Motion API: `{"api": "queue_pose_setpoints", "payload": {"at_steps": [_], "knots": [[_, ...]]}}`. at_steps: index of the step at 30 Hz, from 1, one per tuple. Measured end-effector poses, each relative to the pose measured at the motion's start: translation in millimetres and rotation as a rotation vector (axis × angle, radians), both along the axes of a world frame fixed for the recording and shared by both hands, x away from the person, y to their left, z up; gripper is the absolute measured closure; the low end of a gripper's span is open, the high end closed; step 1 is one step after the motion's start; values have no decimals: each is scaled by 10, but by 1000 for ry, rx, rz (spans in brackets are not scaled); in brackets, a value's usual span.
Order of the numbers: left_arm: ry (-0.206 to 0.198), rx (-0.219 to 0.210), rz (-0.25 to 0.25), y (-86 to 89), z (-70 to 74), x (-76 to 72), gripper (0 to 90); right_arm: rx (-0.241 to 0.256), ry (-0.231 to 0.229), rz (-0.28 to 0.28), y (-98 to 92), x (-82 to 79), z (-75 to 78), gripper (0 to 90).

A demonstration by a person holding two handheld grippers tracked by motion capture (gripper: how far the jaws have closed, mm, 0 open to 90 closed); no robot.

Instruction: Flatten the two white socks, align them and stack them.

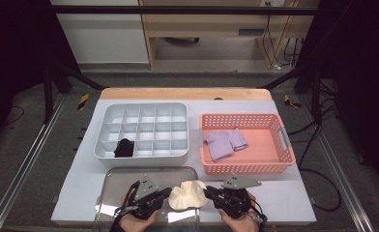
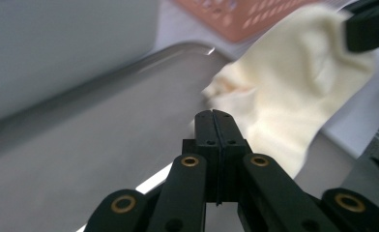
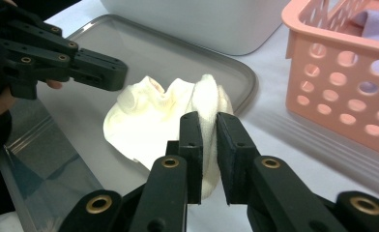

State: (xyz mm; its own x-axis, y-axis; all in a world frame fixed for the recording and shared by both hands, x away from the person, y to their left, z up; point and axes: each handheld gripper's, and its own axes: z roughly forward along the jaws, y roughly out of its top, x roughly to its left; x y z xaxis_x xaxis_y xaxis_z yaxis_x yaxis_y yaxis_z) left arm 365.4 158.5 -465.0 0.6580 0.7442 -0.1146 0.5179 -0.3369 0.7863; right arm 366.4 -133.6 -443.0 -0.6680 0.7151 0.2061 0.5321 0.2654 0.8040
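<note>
White cloth covered the table [image 1: 284, 193], and a clear tray lid [image 1: 129, 176] lay at its near edge. On that lid sat a cream sock [image 1: 188, 195], bunched up, right between the two tools. The right gripper [image 3: 209, 123] was closed on the sock's fold, with cloth pinched between its jaws. The left gripper [image 2: 213, 121] was closed with nothing in it, and the sock lay just past its tips, off to that tool's right. The sock stretched sideways from one tool to the other. The right tool already had it, so the left one was the free one to grab the other end. Farther out stood a grey sorting box [image 1: 144, 130] and a pink basket [image 1: 245, 166].
</note>
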Motion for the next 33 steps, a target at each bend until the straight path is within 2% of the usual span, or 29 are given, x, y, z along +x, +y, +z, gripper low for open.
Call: {"api": "queue_pose_setpoints", "payload": {"at_steps": [3,6,13,18,23,25,33], "knots": [[39,-6,21,85,-84,-20,894,-6,6,4,43,1,1,815],[55,-4,11,72,-118,-38,894,-17,3,19,99,-4,10,816],[54,-5,-7,7,-143,-55,893,-36,-15,61,277,-3,52,817],[53,-7,-11,-2,-148,-56,894,-45,-17,113,471,7,62,818],[53,-5,-13,-15,-149,-55,894,-74,-10,177,739,6,-18,817],[54,-5,-14,-15,-149,-53,894,-86,-4,187,801,1,-55,817],[50,-12,-2,13,-137,-42,893,-103,13,200,908,21,-236,810]]}}
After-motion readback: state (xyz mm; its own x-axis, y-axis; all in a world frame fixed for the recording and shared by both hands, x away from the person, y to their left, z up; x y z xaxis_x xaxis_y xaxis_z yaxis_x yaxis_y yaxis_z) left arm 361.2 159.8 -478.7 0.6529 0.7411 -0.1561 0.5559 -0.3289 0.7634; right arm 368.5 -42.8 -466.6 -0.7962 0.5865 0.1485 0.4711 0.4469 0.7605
